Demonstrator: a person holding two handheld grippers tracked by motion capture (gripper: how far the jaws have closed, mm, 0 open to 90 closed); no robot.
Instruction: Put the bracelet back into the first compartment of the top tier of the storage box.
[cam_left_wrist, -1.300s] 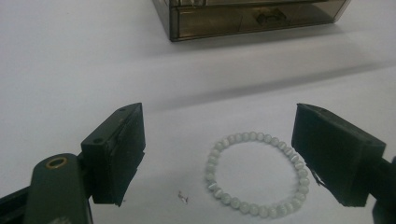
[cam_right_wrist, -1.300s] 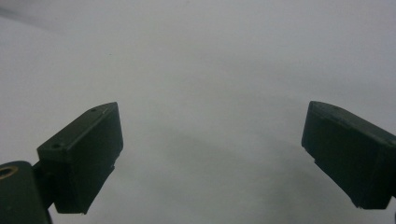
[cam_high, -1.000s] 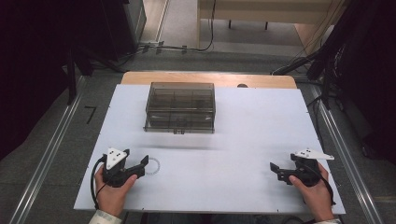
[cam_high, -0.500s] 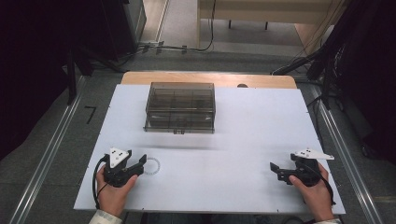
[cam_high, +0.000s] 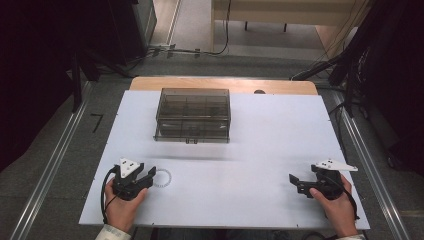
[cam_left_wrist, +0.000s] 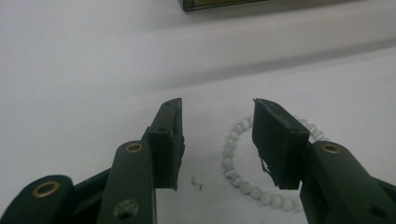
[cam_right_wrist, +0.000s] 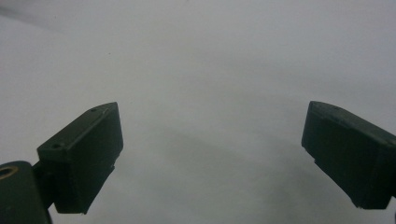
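The left tool (cam_left_wrist: 217, 140), jaws just closing and half-narrowed, straddles the bead bracelet (cam_left_wrist: 243, 184) at its 3 o'clock; one jaw may push the beads aside.

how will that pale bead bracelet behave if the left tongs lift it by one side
The pale green-white bead bracelet is a loop of small round beads, so it probably droops floppily. The beads look glossy, so they may slip from the left tongs. It seems light, lying flat on the white table.

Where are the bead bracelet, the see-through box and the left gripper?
bead bracelet (cam_left_wrist: 232, 161): left gripper view, on its left arc of beads.
see-through box (cam_high: 193, 112): high view, on its lid.
left gripper (cam_high: 151, 173): high view, midway between its fingertips.
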